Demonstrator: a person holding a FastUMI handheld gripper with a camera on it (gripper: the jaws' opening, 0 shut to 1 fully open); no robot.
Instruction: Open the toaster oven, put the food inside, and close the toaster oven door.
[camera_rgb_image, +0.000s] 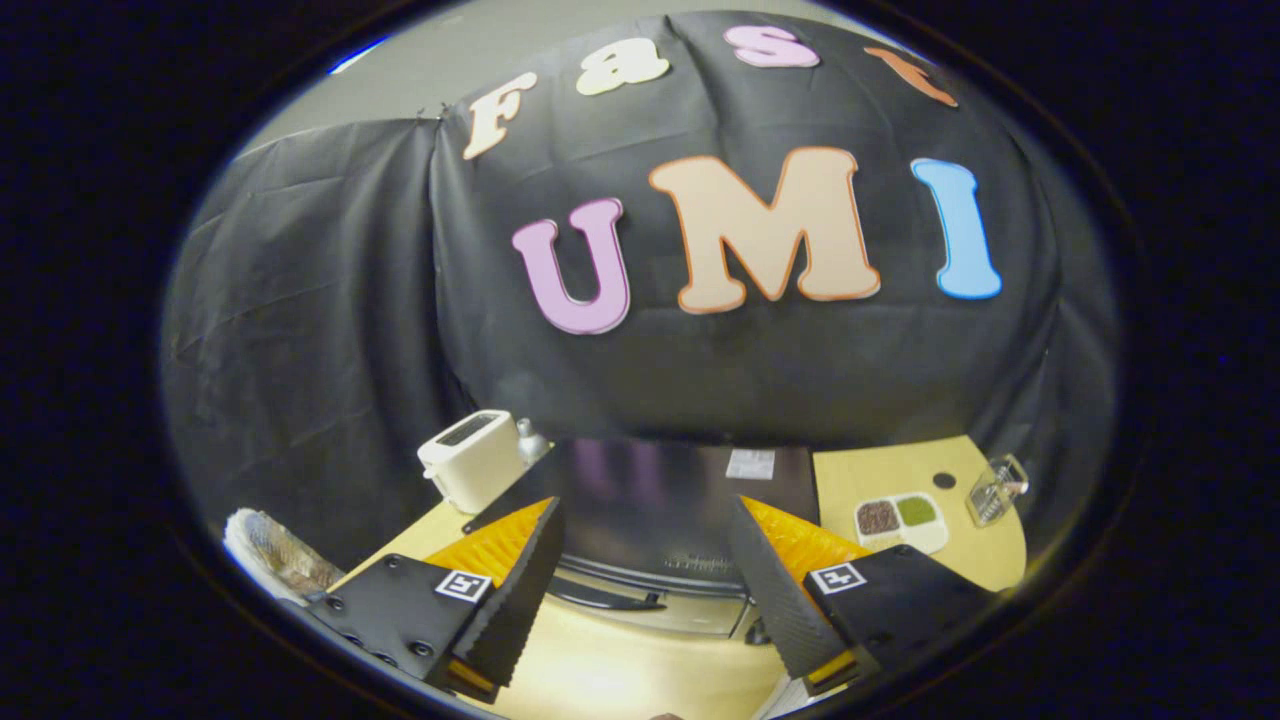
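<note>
Gripper view: gripper (645, 590) released, fingers spread wide, holding nothing. Toaster oven (655, 510), black-topped, door handle toward the fingers, mid-desk, between and just ahead of them. White toaster (470, 458) near the desk's (960, 560) far left corner. Two-compartment dish (900, 520) and clear container (995, 488) toward its right edge.

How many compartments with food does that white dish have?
2. On the white dish, right of the toaster oven beyond the open hand-held gripper: one brown filling, one green beside it.
</note>
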